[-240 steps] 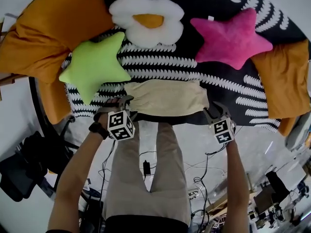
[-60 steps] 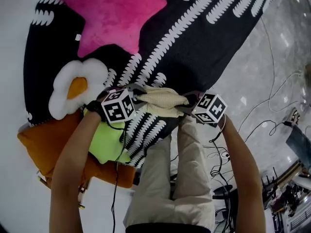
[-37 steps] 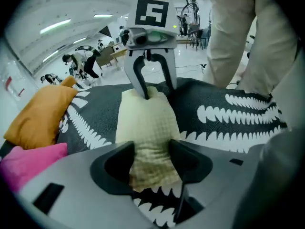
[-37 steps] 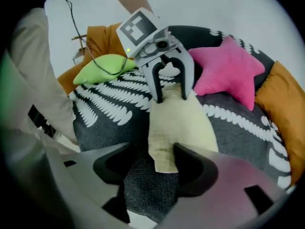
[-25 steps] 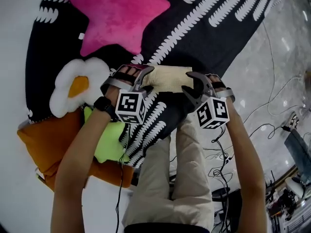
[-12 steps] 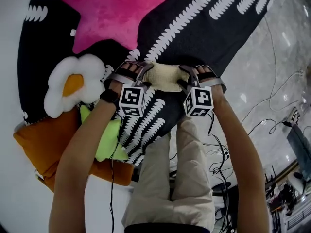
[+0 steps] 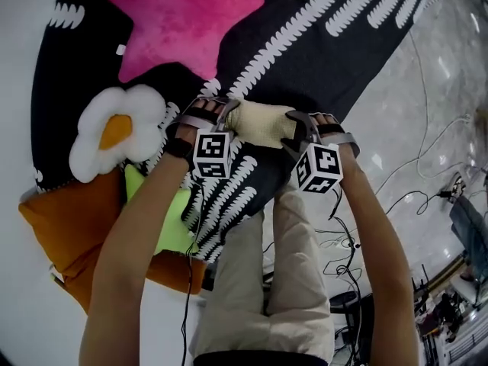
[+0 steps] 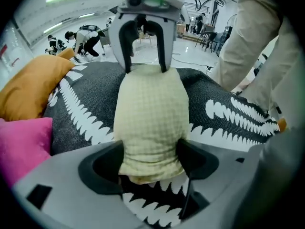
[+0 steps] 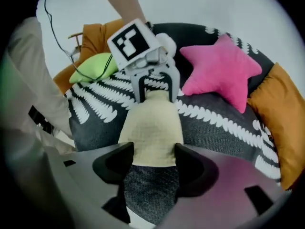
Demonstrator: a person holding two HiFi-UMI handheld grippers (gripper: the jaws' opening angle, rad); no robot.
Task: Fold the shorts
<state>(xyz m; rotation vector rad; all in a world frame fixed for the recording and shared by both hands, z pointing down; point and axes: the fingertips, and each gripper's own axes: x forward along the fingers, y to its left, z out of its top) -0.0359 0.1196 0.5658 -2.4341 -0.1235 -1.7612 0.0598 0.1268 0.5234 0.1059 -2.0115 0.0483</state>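
Observation:
The cream shorts (image 7: pixel 263 122) are folded into a short thick bundle that lies on the black blanket with white leaf stripes (image 7: pixel 305 59). My left gripper (image 7: pixel 227 120) has the bundle's left end, and in the left gripper view its pads (image 8: pixel 190 159) pinch the cloth (image 8: pixel 150 113) narrow. At the other end is my right gripper (image 7: pixel 292 132). Its jaws have just been opening, and the cloth (image 9: pixel 152 128) still fills the gap (image 9: pixel 153 161) and touches both pads. Each gripper view shows the opposite gripper (image 8: pixel 143 46) (image 9: pixel 155 87) at the bundle's far end.
A pink star cushion (image 7: pixel 179 17) lies further back on the blanket. A white egg-shaped cushion (image 7: pixel 114 132), a green star (image 7: pixel 164 219) and an orange cushion (image 7: pixel 69 227) sit at the left. Cables (image 7: pixel 427 166) trail over the pale floor at the right. The person's legs stand at the blanket's near edge.
Both grippers have sunk towards the blanket with the shorts and drawn a little closer together. The bundle between them looks shorter and thicker than a second ago.

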